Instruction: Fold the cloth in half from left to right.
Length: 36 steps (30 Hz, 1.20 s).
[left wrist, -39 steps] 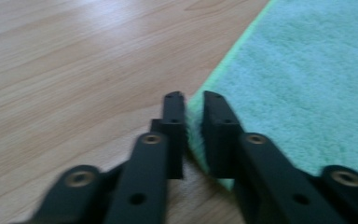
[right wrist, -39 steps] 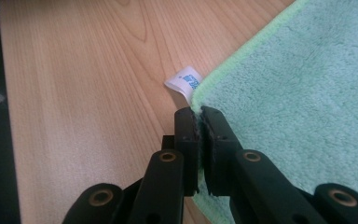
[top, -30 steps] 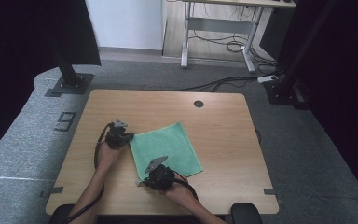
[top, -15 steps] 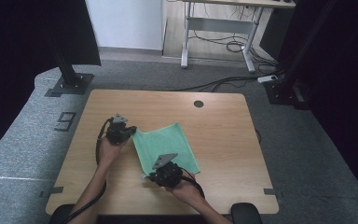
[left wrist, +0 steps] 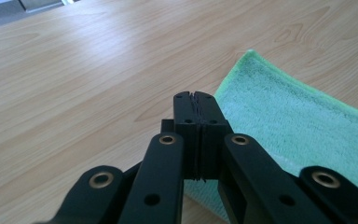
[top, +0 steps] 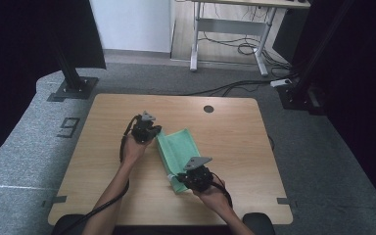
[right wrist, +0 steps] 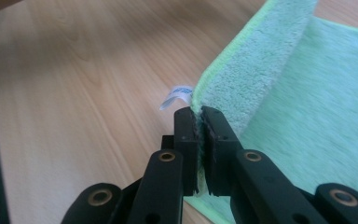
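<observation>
Green towel (top: 178, 152) lies near the middle of the bench (top: 103, 161), partly folded, its long axis running from the far-left toward the near edge of the bench. One long edge is lifted off the wood and held at both ends: the left gripper (top: 152, 134) pinches the far corner, and the right gripper (top: 178, 177) pinches the near corner, where a small white label (right wrist: 177, 95) sticks out beside the hem. In the left gripper view the jaws are pressed tight together with the cloth (left wrist: 298, 116) spreading away to their right; in the right gripper view the green hem (right wrist: 214, 77) rises straight from between the closed jaws. The rest of the towel lies flat toward the right edge of the bench, so, as I judge it, the lifted edge must travel that way across the cloth, both hands moving together to keep it taut and parallel.
</observation>
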Tool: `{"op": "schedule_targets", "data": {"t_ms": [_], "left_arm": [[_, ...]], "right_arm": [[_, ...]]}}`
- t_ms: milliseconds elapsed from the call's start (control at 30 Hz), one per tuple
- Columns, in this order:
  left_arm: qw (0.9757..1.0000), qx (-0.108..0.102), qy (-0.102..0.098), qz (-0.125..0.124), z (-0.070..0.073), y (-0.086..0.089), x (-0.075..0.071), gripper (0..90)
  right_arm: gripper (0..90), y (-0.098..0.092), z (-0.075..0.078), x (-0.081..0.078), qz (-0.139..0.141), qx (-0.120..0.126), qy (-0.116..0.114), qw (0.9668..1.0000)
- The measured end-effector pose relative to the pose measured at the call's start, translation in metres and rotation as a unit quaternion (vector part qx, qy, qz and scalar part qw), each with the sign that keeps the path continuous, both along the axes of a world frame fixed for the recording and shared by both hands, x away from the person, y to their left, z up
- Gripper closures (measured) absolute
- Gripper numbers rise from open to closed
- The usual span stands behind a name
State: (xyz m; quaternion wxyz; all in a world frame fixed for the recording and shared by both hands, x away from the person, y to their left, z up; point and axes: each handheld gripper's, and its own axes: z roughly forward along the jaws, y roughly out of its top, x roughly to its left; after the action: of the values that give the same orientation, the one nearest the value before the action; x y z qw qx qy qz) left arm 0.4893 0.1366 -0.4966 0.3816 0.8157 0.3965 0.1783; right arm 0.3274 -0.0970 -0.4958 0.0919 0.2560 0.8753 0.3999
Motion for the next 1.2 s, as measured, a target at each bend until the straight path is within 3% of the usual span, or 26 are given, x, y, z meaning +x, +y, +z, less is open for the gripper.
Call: {"op": "schedule_targets", "data": {"t_ms": [500,1200], "left_arm": [[0.9998,0.004,0.004,-0.022,-0.011,-0.034,0.014,88.4],[0.9992,0.021,0.012,-0.031,-0.027,-0.063,0.03,87.9]], "right_arm": [[84.6,-0.033,-0.008,0.005,-0.038,-0.008,0.007,0.9992],[84.5,-0.047,-0.024,0.013,-0.064,-0.032,0.015,0.9973]]}}
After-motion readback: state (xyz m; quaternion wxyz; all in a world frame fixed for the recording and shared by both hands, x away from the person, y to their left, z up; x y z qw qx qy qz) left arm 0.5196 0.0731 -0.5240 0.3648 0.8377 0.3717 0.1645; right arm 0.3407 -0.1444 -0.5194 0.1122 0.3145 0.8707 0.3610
